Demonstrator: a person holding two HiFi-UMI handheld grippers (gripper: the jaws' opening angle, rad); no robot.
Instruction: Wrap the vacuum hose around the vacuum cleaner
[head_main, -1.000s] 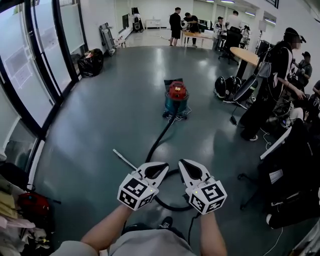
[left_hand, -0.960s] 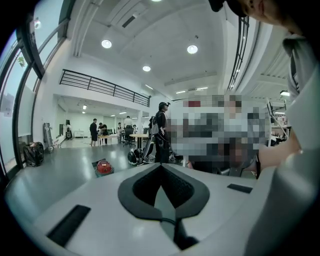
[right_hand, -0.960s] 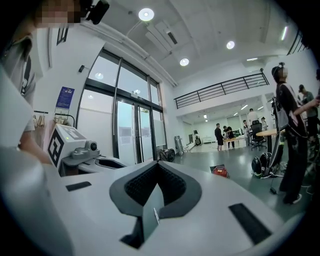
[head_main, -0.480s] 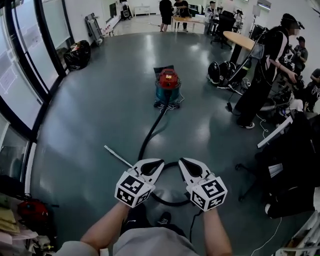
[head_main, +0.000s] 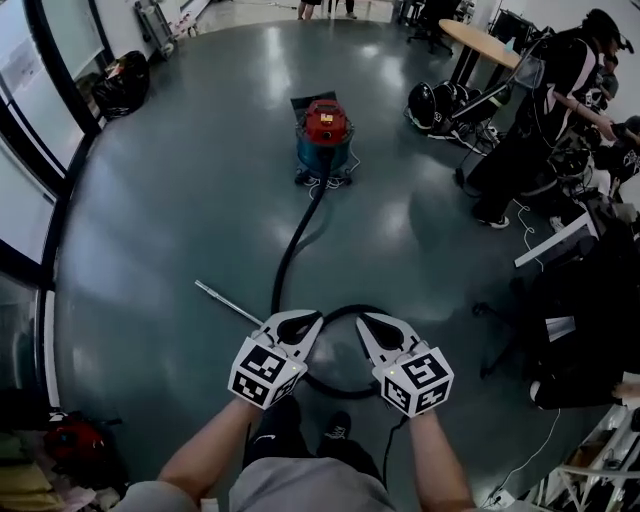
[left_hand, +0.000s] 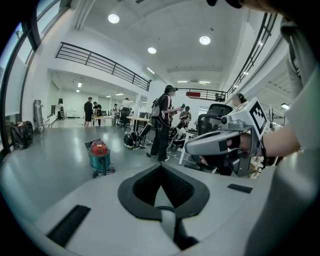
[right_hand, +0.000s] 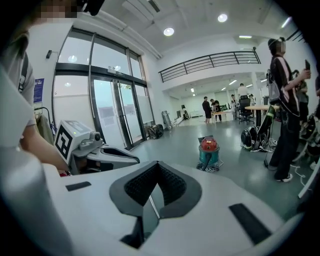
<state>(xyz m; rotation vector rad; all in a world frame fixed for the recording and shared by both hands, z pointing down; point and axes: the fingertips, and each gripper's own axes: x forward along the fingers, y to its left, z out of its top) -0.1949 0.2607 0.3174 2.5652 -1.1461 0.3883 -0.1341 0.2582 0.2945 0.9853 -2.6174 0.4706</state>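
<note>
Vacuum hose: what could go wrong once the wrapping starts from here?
The hose loops just ahead of the person's shoe, so a step forward might trip. The metal tube lies beside the loop and may get dragged. The left gripper and right gripper are shut and must open first.

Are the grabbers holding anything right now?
Nothing. The left gripper and right gripper are both shut and empty; the hose lies on the floor.

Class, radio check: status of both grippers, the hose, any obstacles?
Left gripper and right gripper shut, empty. Hose unwrapped, trailing across floor from vacuum cleaner, looping under grippers. Metal tube lies beside it.
</note>
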